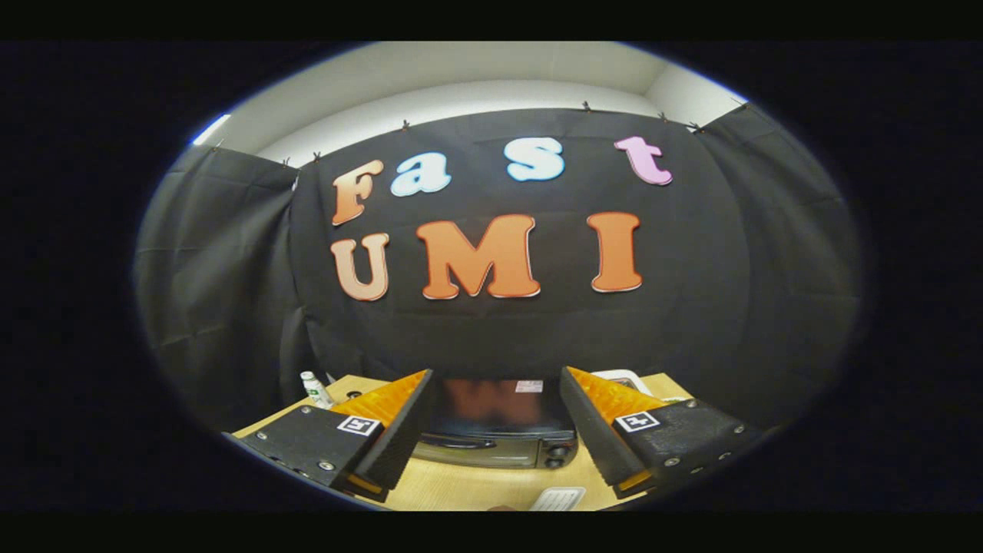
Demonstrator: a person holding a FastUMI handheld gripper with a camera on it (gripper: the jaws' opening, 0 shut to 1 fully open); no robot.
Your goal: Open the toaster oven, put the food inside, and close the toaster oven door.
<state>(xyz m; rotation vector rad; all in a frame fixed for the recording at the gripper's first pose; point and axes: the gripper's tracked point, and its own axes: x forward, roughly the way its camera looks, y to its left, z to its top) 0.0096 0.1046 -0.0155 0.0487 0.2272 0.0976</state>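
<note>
We see the gripper [495, 418] with its fingers spread wide apart, holding nothing. The toaster oven [499, 430] sits on the wooden table [461, 488] just ahead, framed between the fingers, door closed. A small white bottle [315, 388] stands beyond the left finger.

Toaster oven dead centre on the table

The toaster oven [499, 430] sits on the table [468, 488], beyond and between the spread gripper [495, 380] fingers; a small bottle [315, 389], I think, stands behind-left.
</note>
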